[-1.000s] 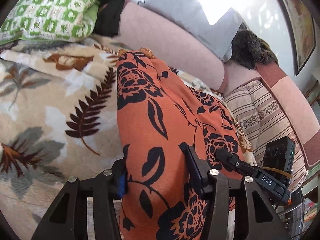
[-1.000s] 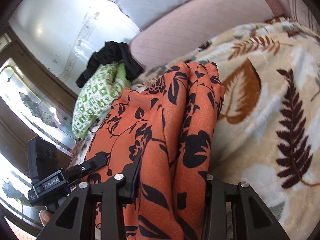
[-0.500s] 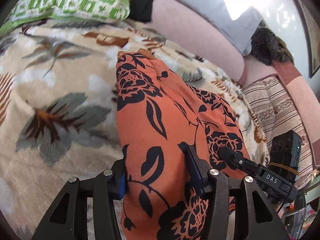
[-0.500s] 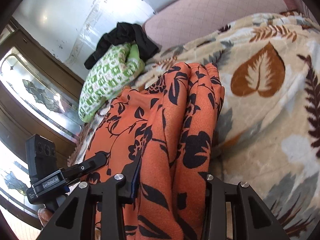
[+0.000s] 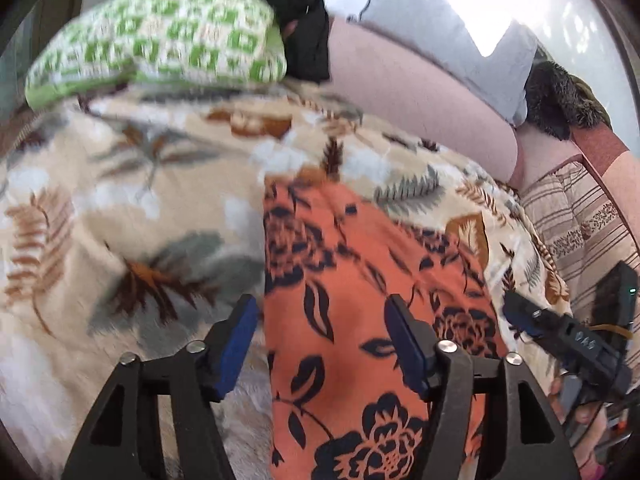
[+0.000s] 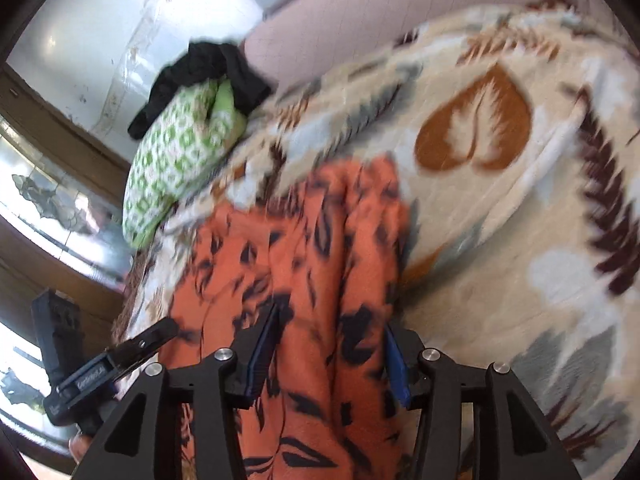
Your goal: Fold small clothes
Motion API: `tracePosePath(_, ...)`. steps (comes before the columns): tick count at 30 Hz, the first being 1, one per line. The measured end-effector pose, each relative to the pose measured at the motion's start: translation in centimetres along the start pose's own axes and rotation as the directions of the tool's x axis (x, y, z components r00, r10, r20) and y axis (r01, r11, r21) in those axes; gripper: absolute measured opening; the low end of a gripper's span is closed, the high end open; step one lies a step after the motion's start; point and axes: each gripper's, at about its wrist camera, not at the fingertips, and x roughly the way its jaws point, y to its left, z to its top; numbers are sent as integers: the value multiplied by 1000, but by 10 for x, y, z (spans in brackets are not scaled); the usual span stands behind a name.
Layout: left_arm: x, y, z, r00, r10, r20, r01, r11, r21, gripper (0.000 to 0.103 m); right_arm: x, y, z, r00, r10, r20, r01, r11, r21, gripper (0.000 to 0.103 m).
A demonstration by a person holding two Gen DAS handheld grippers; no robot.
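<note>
The orange floral garment is lying folded lengthwise on the leaf-print blanket. Left tool and right tool are both spread, straddling its near end. Judged step: release after 1 fold. Next: regrasping for the crosswise fold.

1. We see the left gripper with its jaws spread wide over the orange floral garment.
2. The garment lies on a leaf-patterned blanket.
3. A green-and-white pillow rests behind, with a black cloth touching it.
4. The right gripper appears at the right edge.
</note>
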Motion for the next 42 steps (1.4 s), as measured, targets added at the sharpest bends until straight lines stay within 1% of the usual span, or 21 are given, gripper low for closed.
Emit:
tracePosePath(1, -3, -3, 2, 1000, 4, 26, -5, 1000, 16, 69, -10, 2, 5, 998, -7, 58, 8, 1000, -19, 53)
tracePosePath(2, -3, -7, 3, 999, 13, 42, -14, 999, 35, 69, -21, 4, 8, 993, 20, 116, -15, 999, -40, 53)
tracePosePath(4, 4, -12, 4, 999, 36, 34, -39, 997, 66, 69, -29, 13, 11, 985, 92, 146, -80, 993, -85, 53)
tracePosePath(5, 10, -14, 3, 999, 44, 15, -45, 996, 76, 69, -29, 19, 9, 983, 117, 138, -103, 989, -110, 52)
tracePosePath(6, 17, -14, 2, 999, 48, -5, -47, 996, 82, 69, -25, 24, 8, 983, 145, 114, -131, 984, -124, 43)
tracePosePath(7, 23, -14, -1, 998, 61, -31, -58, 994, 89, 69, -16, 28, 6, 983, 173, 68, -163, 978, -127, 37)
tracePosePath(8, 32, -14, -3, 994, 89, -64, -82, 992, 100, 69, -5, 29, 3, 984, 178, 24, -174, 977, -123, 35)
tracePosePath(10, 44, -15, -6, 985, 132, -109, -119, 986, 119, 70, 20, 28, -2, 990, 129, -64, -136, 985, -109, 35)
tracePosePath(12, 50, -10, -8, 986, 99, -134, -87, 992, 88, 71, 44, 15, -7, 987, 62, -151, -74, 994, -75, 32)
tracePosePath(14, 49, -3, -7, 987, 69, -142, -63, 997, 47, 72, 42, 9, -5, 986, 74, -146, -83, 995, -55, 28)
tracePosePath(16, 45, 0, -5, 989, 61, -137, -57, 998, 32, 72, 30, 13, -3, 989, 82, -123, -92, 993, -74, 28)
tracePosePath(18, 36, -4, -7, 991, 51, -122, -47, 998, 38, 72, 17, 21, -2, 989, 111, -98, -122, 986, -115, 28)
tracePosePath(21, 17, -10, -14, 995, 37, -95, -31, 998, 59, 72, 1, 39, -6, 982, 159, -101, -174, 971, -164, 28)
tracePosePath(24, 3, -15, -25, 995, 35, -91, -28, 997, 77, 72, -17, 52, -16, 979, 168, -114, -191, 956, -225, 28)
tracePosePath(27, 4, -18, -44, 989, 97, -113, -83, 989, 122, 72, -18, 50, -34, 978, 114, -173, -155, 957, -247, 28)
tracePosePath(29, 14, -18, -57, 982, 136, -132, -114, 981, 156, 74, -1, 41, -46, 967, 46, -252, -108, 965, -237, 28)
tracePosePath(30, 14, -17, -60, 982, 136, -130, -117, 982, 146, 75, 7, 36, -51, 959, 39, -281, -105, 969, -225, 29)
tracePosePath(33, 1, -15, -58, 985, 120, -122, -109, 989, 95, 74, 0, 44, -53, 971, 6, -239, -73, 960, -269, 28)
tracePosePath(36, -28, -21, -60, 988, 152, -39, -148, 984, 98, 74, -20, 62, -54, 987, -59, -150, 5, 943, -333, 31)
tracePosePath(38, -50, -28, -66, 982, 189, 20, -190, 975, 113, 77, -33, 75, -55, 989, -110, -97, 66, 926, -371, 31)
tracePosePath(42, -91, -39, -74, 960, 252, 119, -265, 957, 114, 82, -64, 98, -62, 982, -186, 9, 173, 893, -416, 31)
